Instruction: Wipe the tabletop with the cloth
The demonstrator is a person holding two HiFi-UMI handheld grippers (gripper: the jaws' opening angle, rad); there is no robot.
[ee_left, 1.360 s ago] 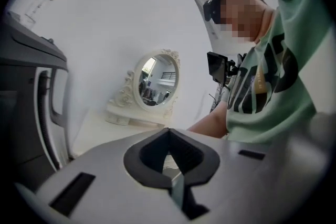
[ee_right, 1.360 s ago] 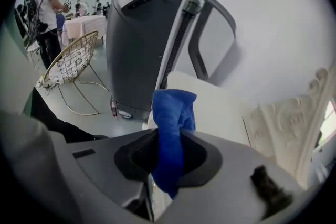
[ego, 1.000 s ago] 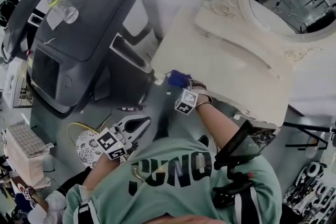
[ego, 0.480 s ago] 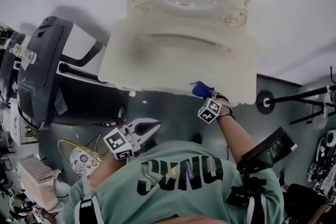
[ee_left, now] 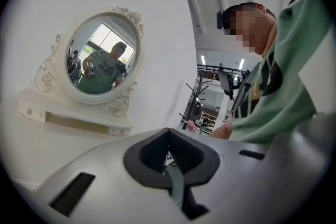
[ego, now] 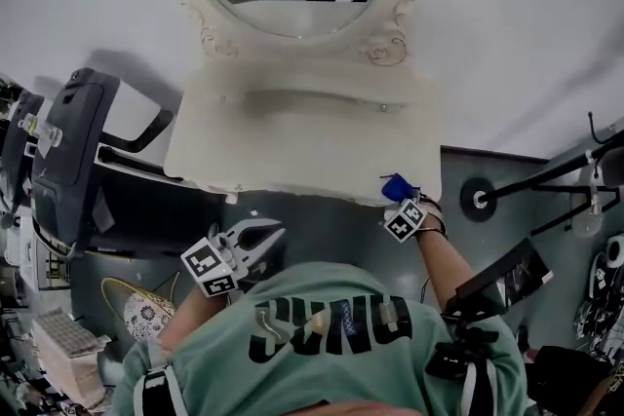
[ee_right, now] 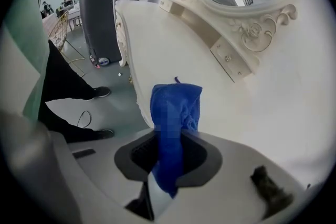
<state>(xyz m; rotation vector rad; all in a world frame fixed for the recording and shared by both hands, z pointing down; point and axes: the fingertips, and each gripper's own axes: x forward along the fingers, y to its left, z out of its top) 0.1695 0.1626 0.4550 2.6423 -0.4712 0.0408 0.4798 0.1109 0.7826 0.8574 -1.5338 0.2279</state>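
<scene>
1. Blue cloth (ee_right: 176, 105) is clamped in right tongs (ee_right: 168, 157). The jaws are tight on it and its free end sticks out ahead of them.
2. Cloth end sits at the near edge of the cream tabletop (ee_right: 163, 44), just ahead of right tongs; contact unclear.
3. Left tongs (ee_left: 169, 157): jaws together, nothing between, held short of the tabletop, well apart from right tongs.
4. Oval mirror (ee_left: 102, 55) stands ahead-left of left tongs.

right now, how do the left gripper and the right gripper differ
The right gripper is shut on the blue cloth; the left gripper is shut on nothing. The right gripper is at the tabletop's front edge; the left gripper hangs off the table, near the person's torso. Both carry a marker cube.
</scene>
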